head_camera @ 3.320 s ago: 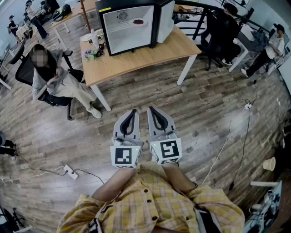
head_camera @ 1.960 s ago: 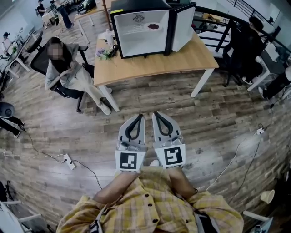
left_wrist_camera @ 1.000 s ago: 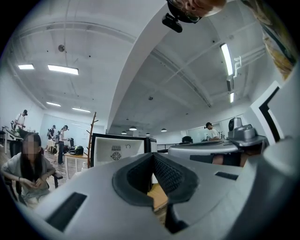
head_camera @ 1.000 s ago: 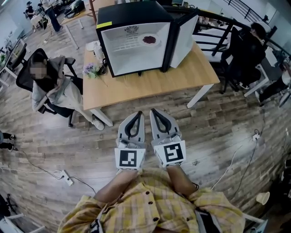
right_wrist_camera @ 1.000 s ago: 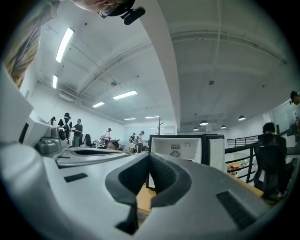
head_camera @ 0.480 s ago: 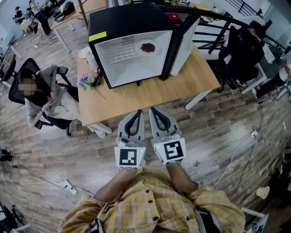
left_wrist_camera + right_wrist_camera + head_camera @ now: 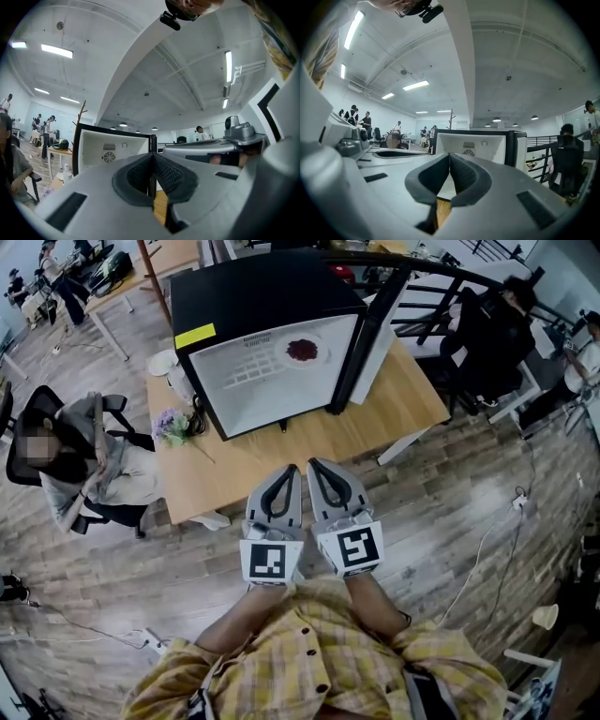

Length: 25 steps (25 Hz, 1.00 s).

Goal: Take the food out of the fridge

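At the lower centre of the head view, the left tongs (image 7: 284, 472) and right tongs (image 7: 316, 467) lie side by side, both closed and empty, by the tabletop (image 7: 216, 484) edge. Above, the fridge (image 7: 262, 296) stands open. The food (image 7: 302, 350) sits inside, untouched, so reaching in and lifting it out remain.

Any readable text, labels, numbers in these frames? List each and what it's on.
No legible text anywhere.
Yellow sticker on the fridge: blank or too small to read.
Marker cubes on the left claw and right claw: black-and-white square codes, no letters.
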Each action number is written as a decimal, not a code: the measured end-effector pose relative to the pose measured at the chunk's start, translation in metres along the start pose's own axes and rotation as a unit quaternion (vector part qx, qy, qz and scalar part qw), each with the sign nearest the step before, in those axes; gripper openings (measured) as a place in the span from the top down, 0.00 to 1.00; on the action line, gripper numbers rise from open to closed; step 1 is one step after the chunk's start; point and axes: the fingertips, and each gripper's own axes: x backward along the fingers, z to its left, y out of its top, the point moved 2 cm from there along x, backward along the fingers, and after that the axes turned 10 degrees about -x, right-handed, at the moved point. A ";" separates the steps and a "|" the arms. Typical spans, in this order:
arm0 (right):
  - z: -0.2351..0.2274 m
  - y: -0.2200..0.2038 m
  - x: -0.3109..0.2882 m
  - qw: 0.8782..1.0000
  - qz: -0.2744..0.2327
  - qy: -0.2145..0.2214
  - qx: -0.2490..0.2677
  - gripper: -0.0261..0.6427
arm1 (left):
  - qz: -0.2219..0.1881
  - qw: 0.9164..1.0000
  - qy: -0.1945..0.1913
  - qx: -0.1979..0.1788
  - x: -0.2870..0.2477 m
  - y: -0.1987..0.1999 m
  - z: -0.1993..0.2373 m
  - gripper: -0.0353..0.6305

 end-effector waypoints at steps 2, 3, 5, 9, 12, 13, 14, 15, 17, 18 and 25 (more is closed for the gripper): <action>0.000 0.001 -0.004 1.000 0.002 -0.004 0.002 0.95 | -0.003 1.000 -0.003 0.004 -0.003 0.001 0.004 0.94; -0.001 0.001 -0.005 1.000 0.003 -0.007 0.002 0.95 | -0.004 1.000 -0.005 0.007 -0.004 0.000 0.005 0.94; -0.003 -0.002 -0.005 1.000 0.007 -0.016 0.000 0.95 | -0.004 1.000 -0.006 0.015 -0.005 -0.003 0.006 0.94; -0.004 -0.001 -0.007 1.000 0.005 -0.021 0.008 0.95 | -0.008 1.000 -0.010 0.012 -0.008 -0.007 0.010 0.94; -0.006 -0.003 -0.008 1.000 0.004 -0.024 0.009 0.95 | -0.007 1.000 -0.010 0.018 -0.010 -0.009 0.010 0.94; -0.007 -0.003 -0.009 1.000 0.003 -0.025 0.007 0.95 | -0.009 1.000 -0.010 0.016 -0.011 -0.008 0.011 0.94; -0.009 -0.002 -0.010 1.000 0.001 -0.027 0.005 0.95 | -0.013 1.000 -0.010 0.011 -0.013 -0.008 0.012 0.94; -0.011 -0.002 -0.012 1.000 0.000 -0.027 0.003 0.95 | -0.016 1.000 -0.010 0.003 -0.016 -0.007 0.014 0.94; -0.017 -0.003 -0.019 1.000 -0.001 -0.027 -0.003 0.95 | -0.020 1.000 -0.009 -0.008 -0.022 -0.006 0.017 0.94; -0.020 -0.004 -0.022 1.000 -0.001 -0.026 -0.006 0.95 | -0.019 1.000 -0.007 -0.009 -0.025 -0.007 0.019 0.94; -0.041 -0.010 -0.050 0.999 0.009 -0.024 -0.026 0.95 | -0.015 1.000 0.000 -0.012 -0.049 -0.010 0.029 0.94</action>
